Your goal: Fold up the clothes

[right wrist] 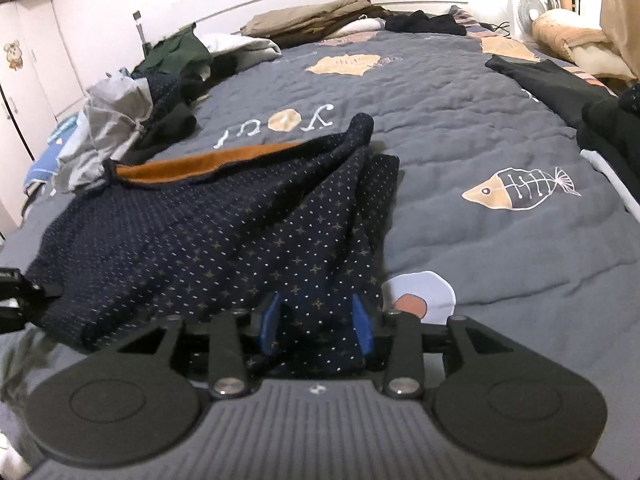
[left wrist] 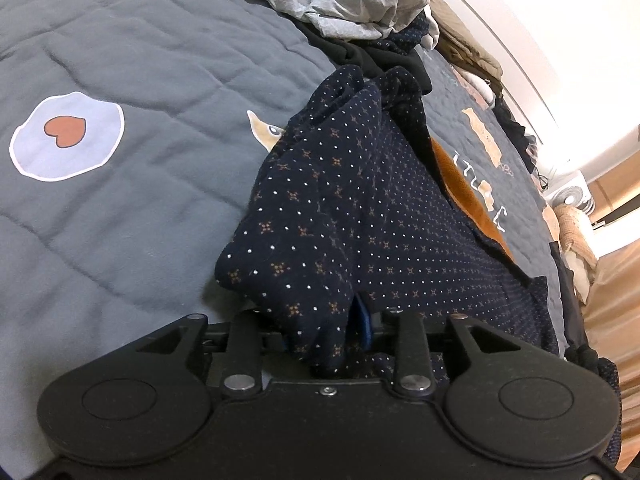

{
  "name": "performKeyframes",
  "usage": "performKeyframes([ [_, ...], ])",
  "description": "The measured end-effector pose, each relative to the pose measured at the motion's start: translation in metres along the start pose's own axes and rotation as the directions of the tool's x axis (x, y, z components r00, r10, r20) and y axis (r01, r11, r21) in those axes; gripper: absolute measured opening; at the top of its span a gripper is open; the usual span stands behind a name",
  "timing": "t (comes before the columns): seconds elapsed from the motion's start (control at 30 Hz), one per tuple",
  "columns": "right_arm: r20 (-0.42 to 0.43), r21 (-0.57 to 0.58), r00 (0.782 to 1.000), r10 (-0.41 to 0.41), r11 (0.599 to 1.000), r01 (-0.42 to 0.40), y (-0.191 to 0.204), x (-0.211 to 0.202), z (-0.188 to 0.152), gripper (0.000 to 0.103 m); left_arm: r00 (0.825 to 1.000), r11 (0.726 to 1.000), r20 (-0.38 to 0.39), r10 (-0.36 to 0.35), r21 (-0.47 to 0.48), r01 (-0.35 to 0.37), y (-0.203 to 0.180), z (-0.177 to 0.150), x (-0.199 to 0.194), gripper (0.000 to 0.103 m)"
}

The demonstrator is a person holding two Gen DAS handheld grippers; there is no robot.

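Note:
A navy dotted garment (left wrist: 360, 208) with an orange lining (right wrist: 208, 162) lies bunched on the grey quilt (left wrist: 140, 208). My left gripper (left wrist: 320, 328) has a thick fold of it between its jaws. One blue pad (left wrist: 363, 326) shows beside the fold and the other is buried under cloth. The fold looks slack there, so the jaws stand open. In the right wrist view the same garment (right wrist: 224, 232) spreads left and ahead. My right gripper (right wrist: 316, 320) is open, its blue pads (right wrist: 269, 322) standing well apart with loose cloth lying between them.
A heap of grey and black clothes (right wrist: 120, 120) sits at the left of the bed, with more at the headboard (right wrist: 320, 16). Black garments (right wrist: 560, 80) lie along the right side. A small fan (right wrist: 532, 8) stands in the far right corner. A heart patch (left wrist: 66, 136) marks the quilt.

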State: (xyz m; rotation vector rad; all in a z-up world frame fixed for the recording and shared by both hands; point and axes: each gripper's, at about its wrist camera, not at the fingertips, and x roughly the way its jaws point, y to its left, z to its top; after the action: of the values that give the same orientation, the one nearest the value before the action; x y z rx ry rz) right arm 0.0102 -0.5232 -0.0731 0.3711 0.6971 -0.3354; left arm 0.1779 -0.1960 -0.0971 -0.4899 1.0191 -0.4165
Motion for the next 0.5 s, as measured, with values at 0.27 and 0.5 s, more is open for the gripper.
performKeyframes([
  [0.27, 0.026, 0.157, 1.0, -0.009, 0.988, 0.005, -0.017, -0.007, -0.001, 0.0, 1.0, 1.0, -0.002, 0.002, 0.002, -0.002, 0.0, 0.0, 0.001, 0.031],
  [0.5, 0.159, 0.232, 0.987, -0.038, 0.973, 0.0, -0.037, -0.048, 0.009, 0.0, 1.0, 1.0, 0.002, 0.005, 0.007, -0.005, 0.0, -0.001, 0.0, 0.031],
])
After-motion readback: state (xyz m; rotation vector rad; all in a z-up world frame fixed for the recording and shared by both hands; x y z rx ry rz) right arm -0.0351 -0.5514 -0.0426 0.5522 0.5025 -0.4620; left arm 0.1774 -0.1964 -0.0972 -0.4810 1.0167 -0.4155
